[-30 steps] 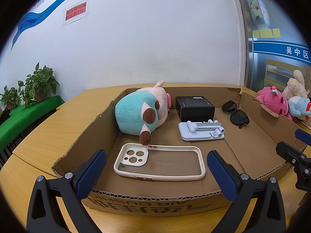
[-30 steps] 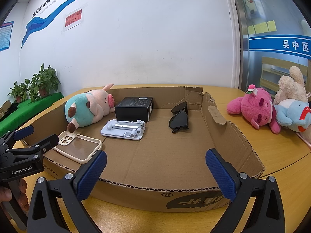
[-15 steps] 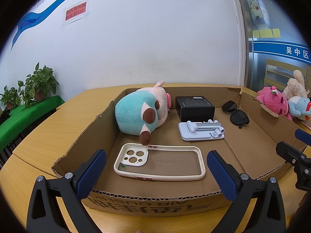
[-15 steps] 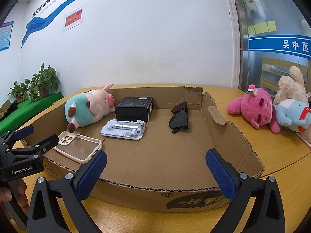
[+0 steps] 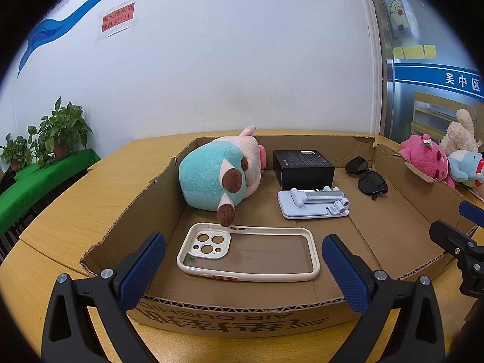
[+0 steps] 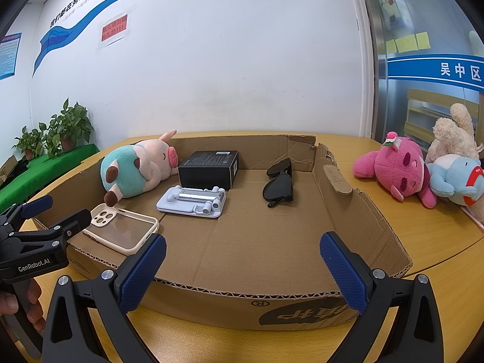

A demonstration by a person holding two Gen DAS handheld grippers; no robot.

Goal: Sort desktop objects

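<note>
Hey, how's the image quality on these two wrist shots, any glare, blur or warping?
Left wrist view: sharp, evenly lit, soft shadows; fisheye bends the cardboard box rim, black vignette in the corners. Right wrist view: same bowing, sharp throughout; reflections on the glass partition, faint sheen on the sunglasses.

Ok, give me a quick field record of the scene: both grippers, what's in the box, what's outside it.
left gripper: open, empty, at the box's near edge facing the phone case
right gripper: open, empty, facing bare box floor
cardboard box: on the wooden table
in box: phone case, cow plush, black box, phone stand, sunglasses
outside box, right: pink plush, blue plush, beige plush
</note>
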